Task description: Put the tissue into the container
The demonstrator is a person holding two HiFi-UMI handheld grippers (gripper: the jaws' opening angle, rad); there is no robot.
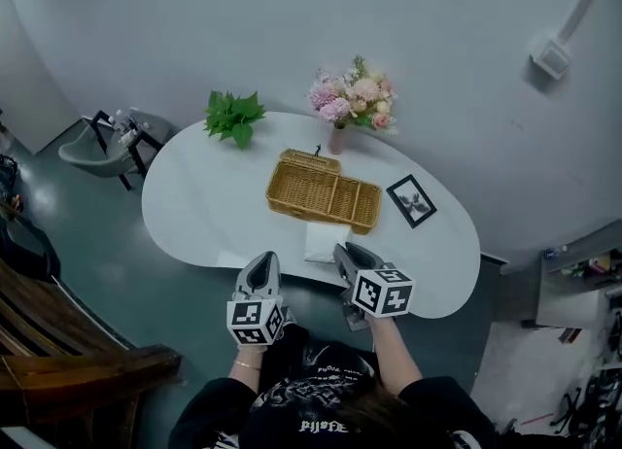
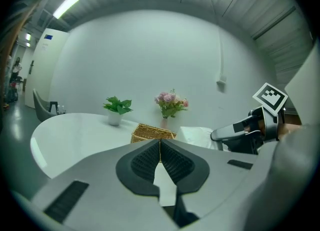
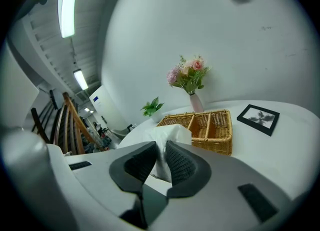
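A white tissue (image 1: 324,240) lies near the front edge of the white table (image 1: 204,204), just in front of a wicker container (image 1: 325,191) with several compartments. My right gripper (image 1: 347,254) is at the tissue's right side; in the right gripper view its jaws (image 3: 160,151) are shut on the white tissue (image 3: 169,136), with the container (image 3: 210,125) right behind. My left gripper (image 1: 262,262) hovers at the table edge left of the tissue, jaws shut (image 2: 160,142) with nothing between them. The left gripper view shows the container (image 2: 152,133), the tissue (image 2: 197,134) and the right gripper (image 2: 222,135).
A vase of pink flowers (image 1: 352,102) and a green potted plant (image 1: 233,115) stand at the table's far edge. A black picture frame (image 1: 411,200) lies right of the container. A grey chair (image 1: 97,146) is at the far left, wooden seating (image 1: 58,340) at the near left.
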